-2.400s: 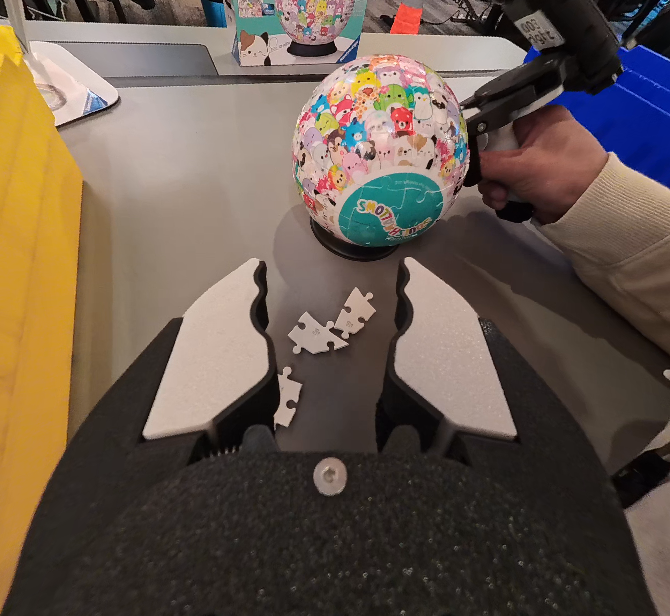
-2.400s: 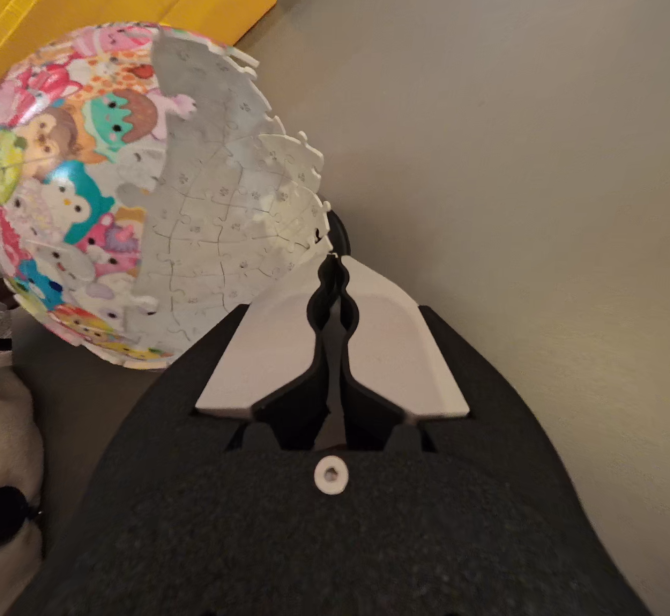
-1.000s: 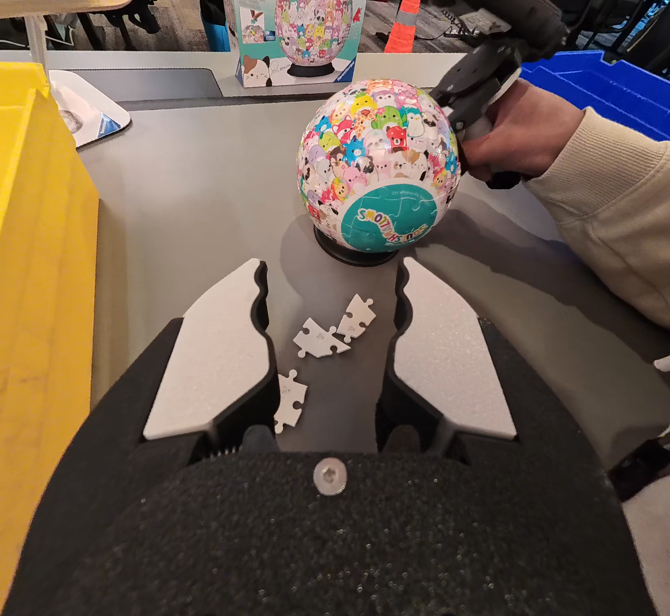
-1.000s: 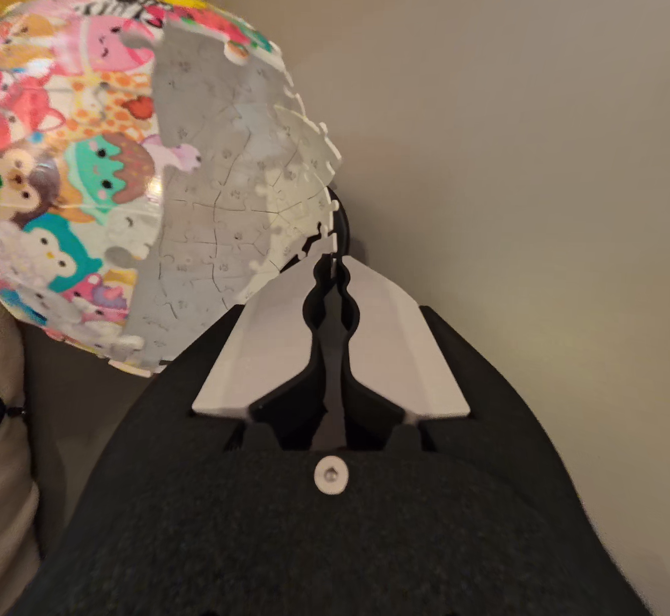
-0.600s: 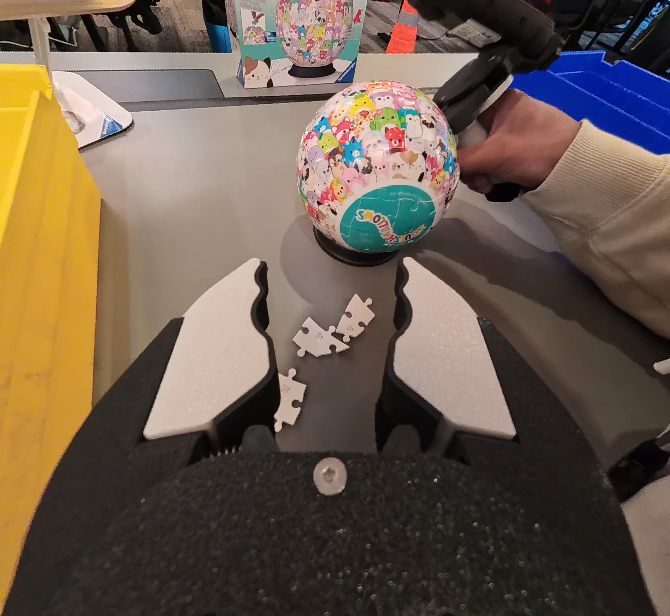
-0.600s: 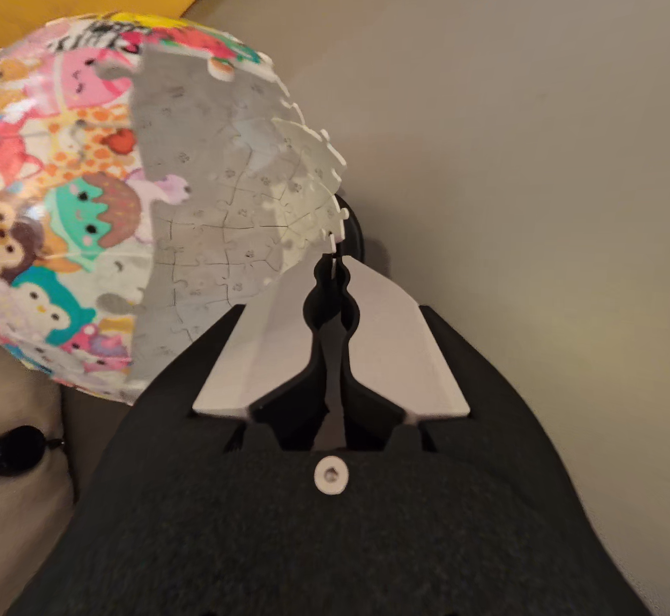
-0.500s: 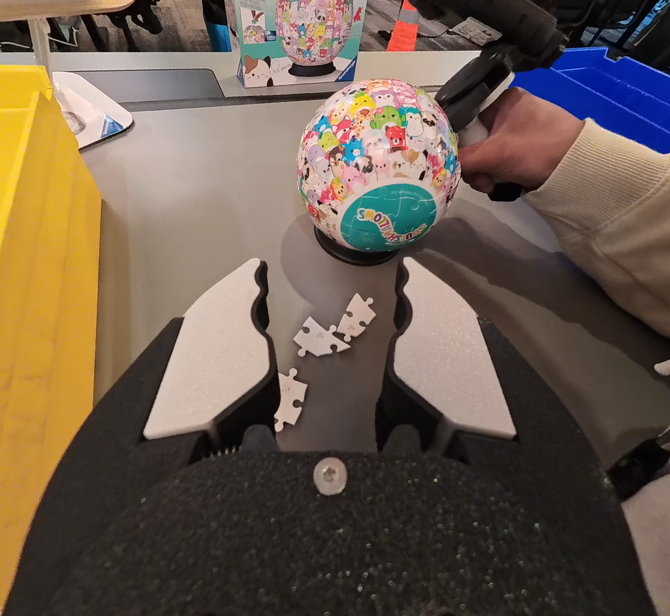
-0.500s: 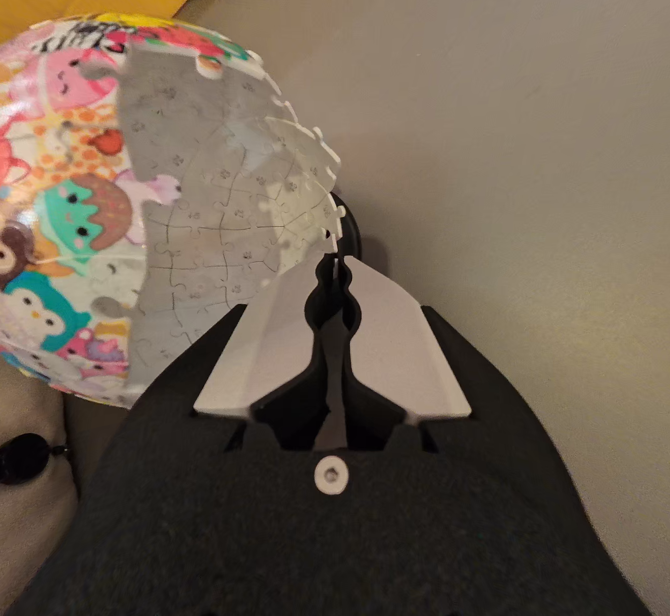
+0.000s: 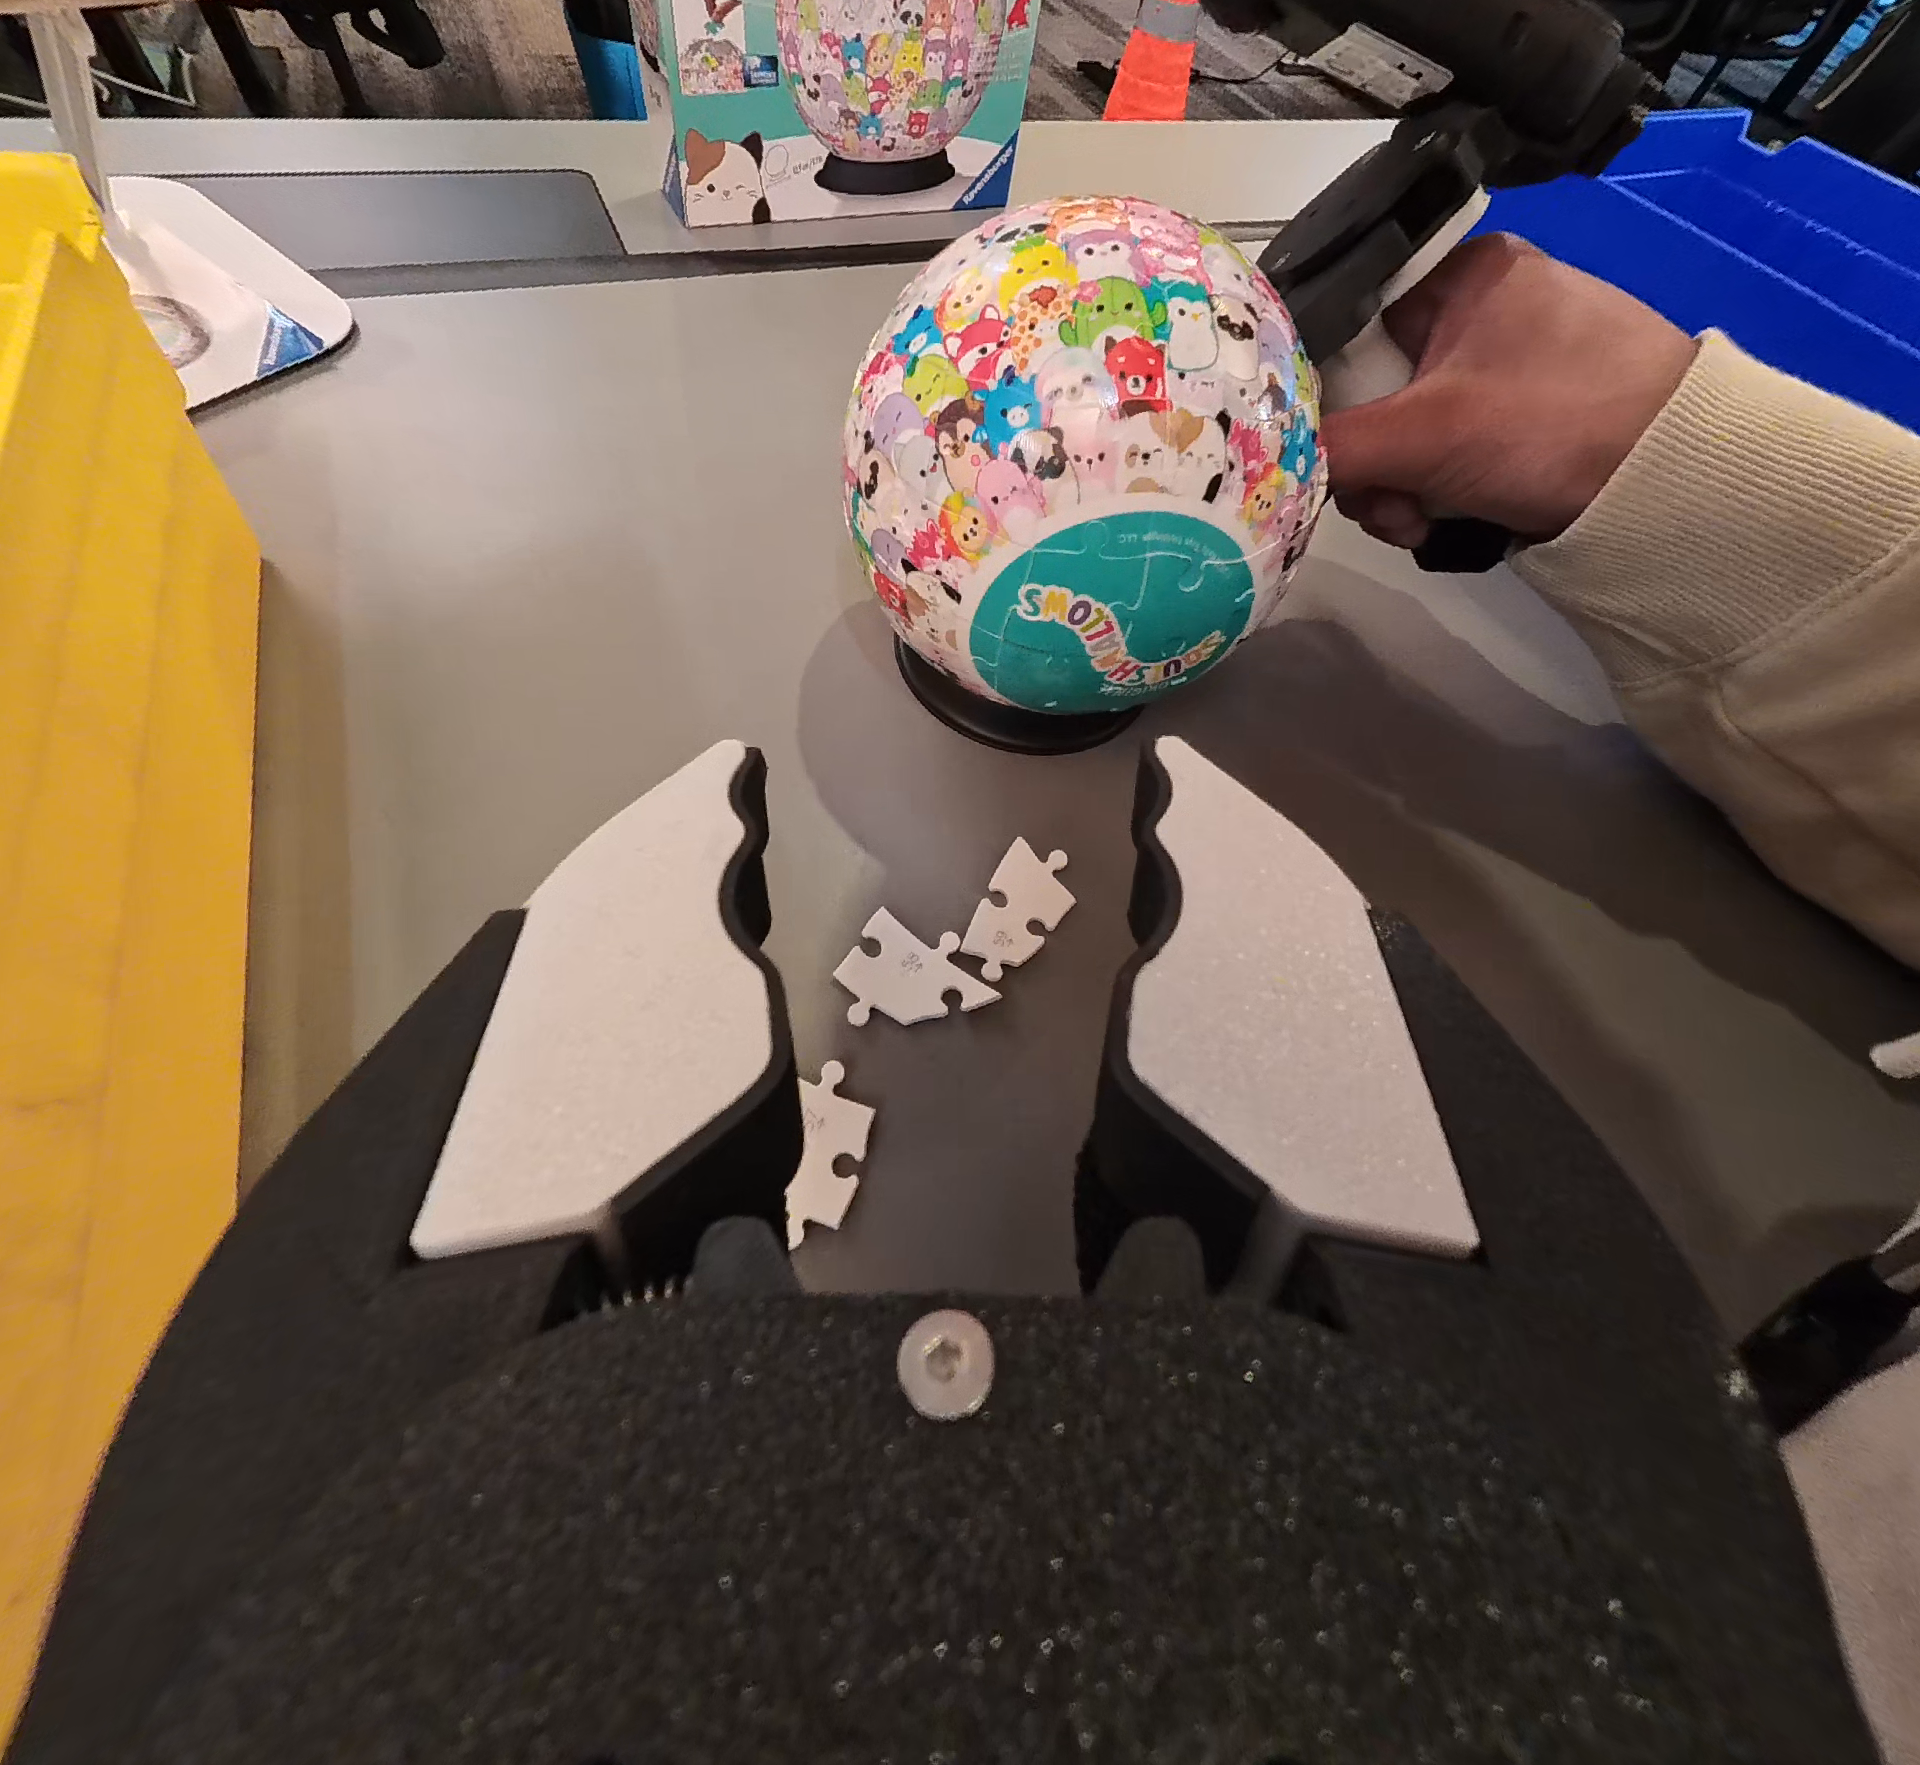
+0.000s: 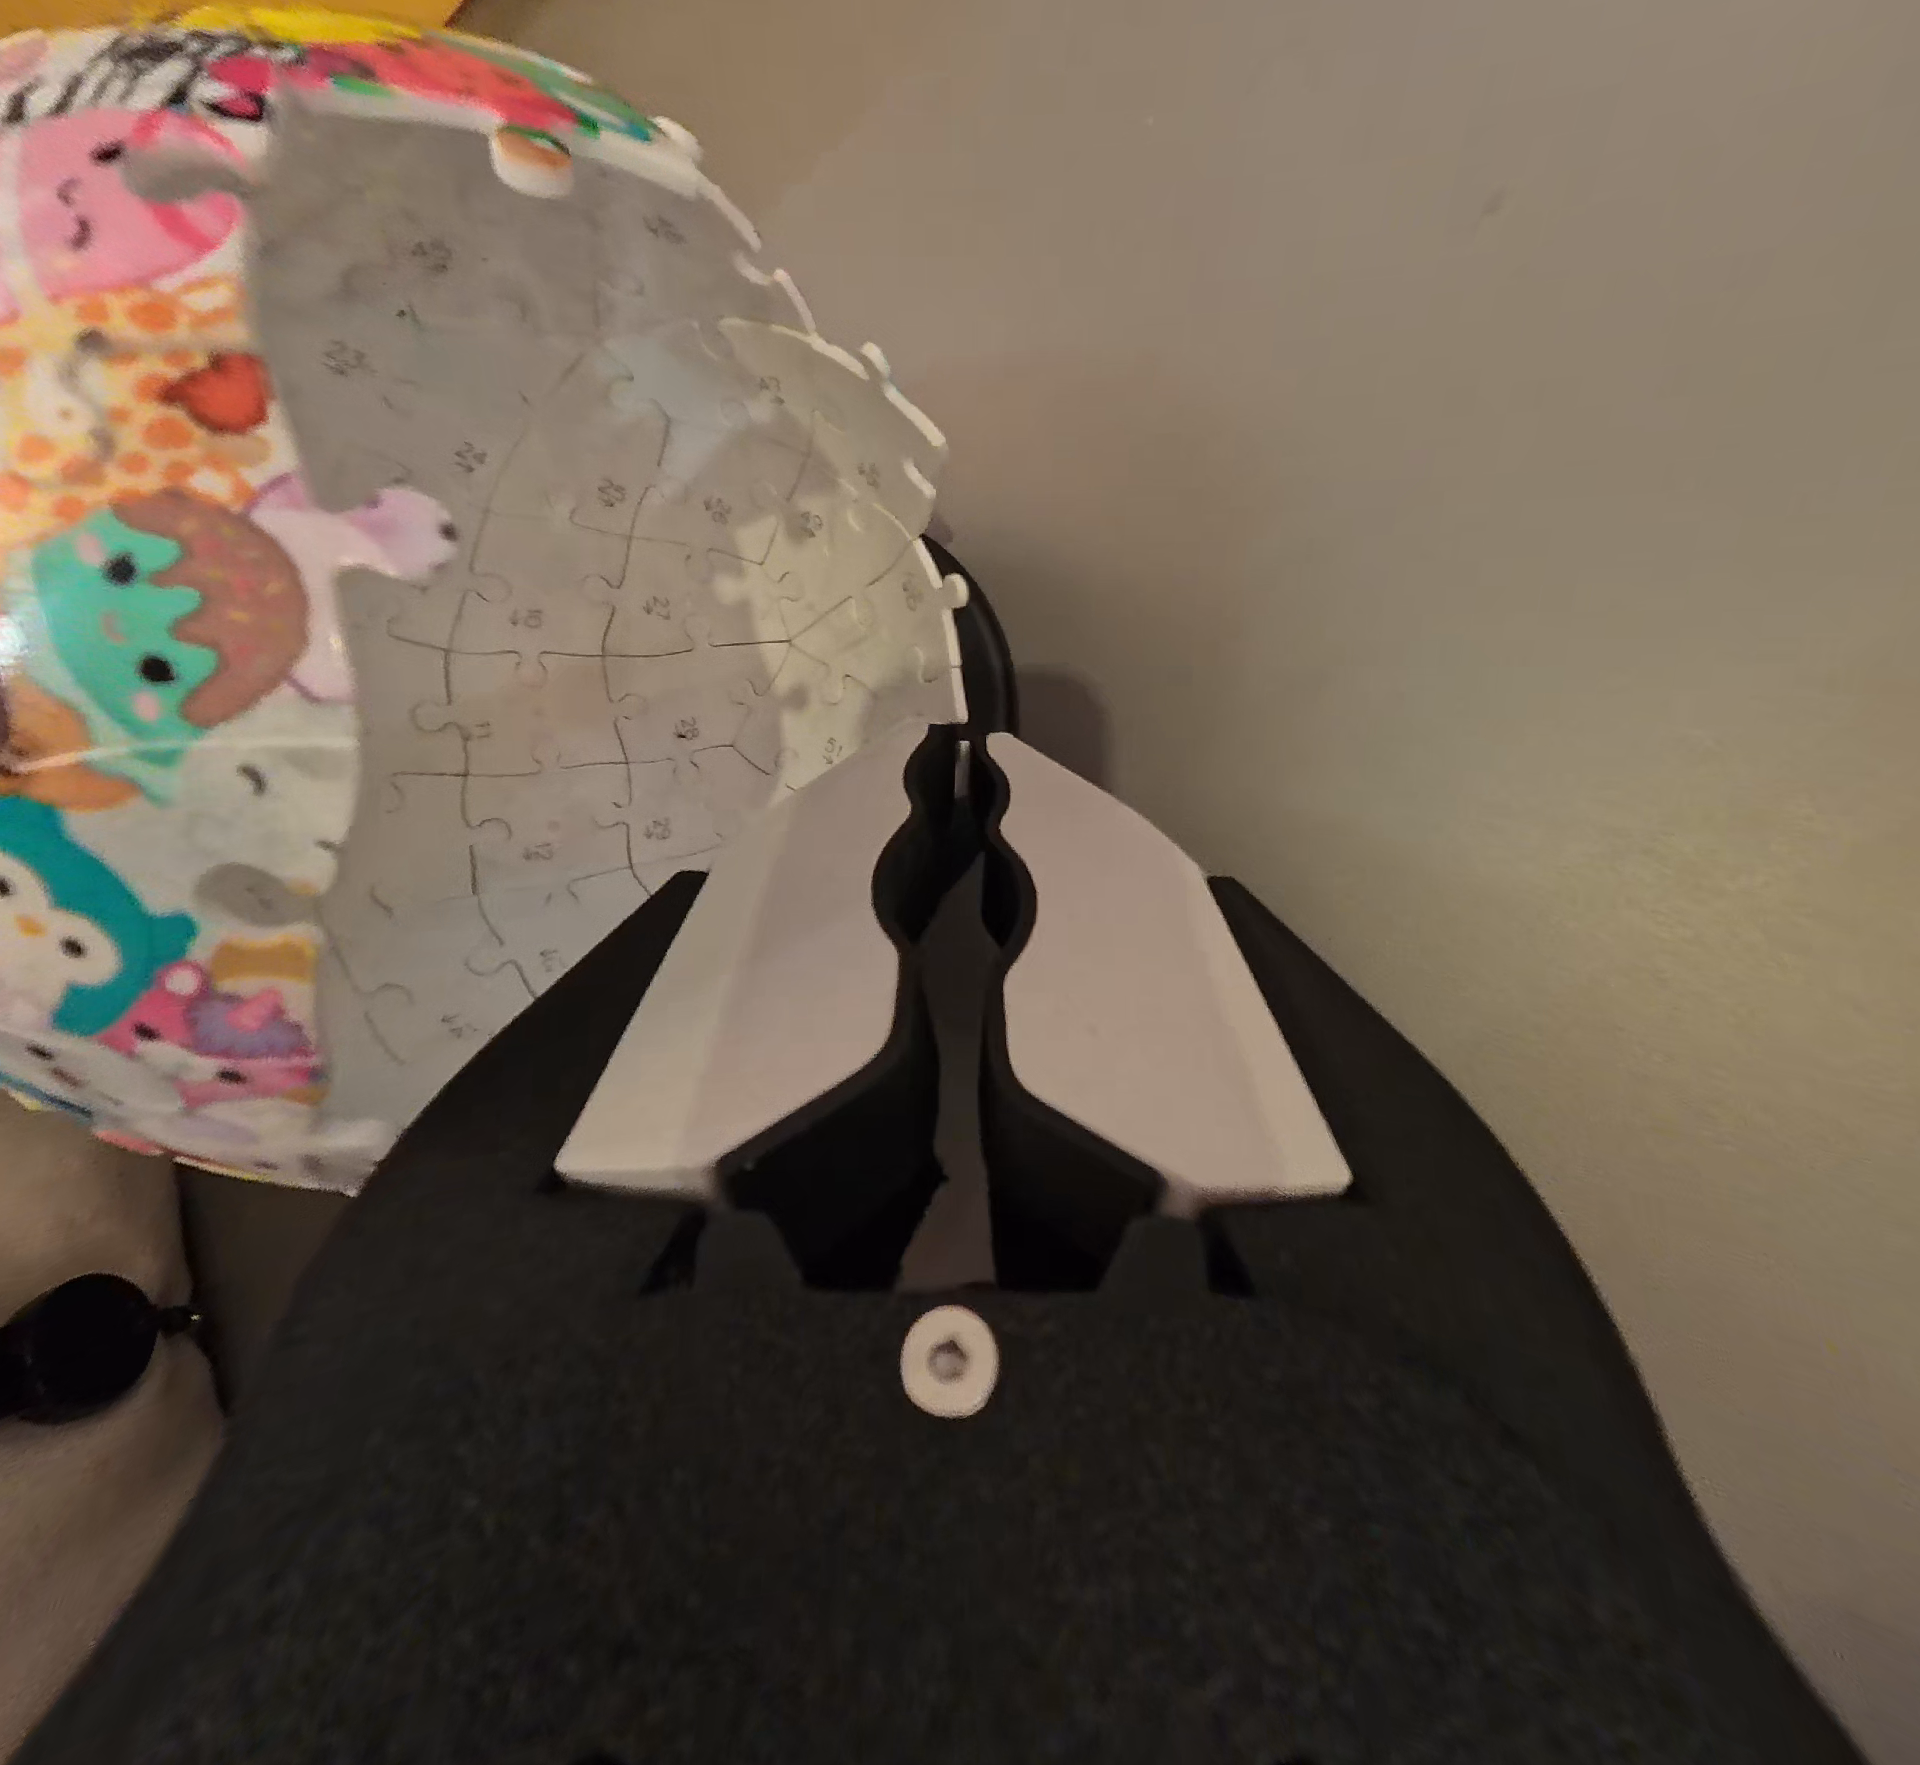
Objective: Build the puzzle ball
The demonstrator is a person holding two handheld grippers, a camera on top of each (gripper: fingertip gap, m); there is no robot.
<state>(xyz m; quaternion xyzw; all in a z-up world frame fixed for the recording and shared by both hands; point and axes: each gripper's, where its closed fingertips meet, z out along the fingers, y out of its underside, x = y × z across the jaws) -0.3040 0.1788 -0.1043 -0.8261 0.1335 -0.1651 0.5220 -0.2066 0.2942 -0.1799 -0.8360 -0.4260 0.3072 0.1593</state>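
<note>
the puzzle ball (image 9: 1086, 458) sits on its black stand (image 9: 1013, 728) mid table, mostly built, with a big open gap on the far side where my right wrist view looks into the white inner shell (image 10: 623, 593). my right gripper (image 10: 961, 759) is pinched shut on a thin white piece (image 10: 964, 765) held edge-on right at the rim of that gap. over the last couple of seconds the ball has rolled a bit on the stand and the piece has crept closer to the edge, so i reckon i'm lining it up to click in. my left gripper (image 9: 945, 801) has stayed wide open and empty, hovering over three loose pieces (image 9: 909, 972) face down on the grey table (image 9: 540, 520). yellow bin (image 9: 104, 780) left, puzzle box (image 9: 842, 22) behind
</note>
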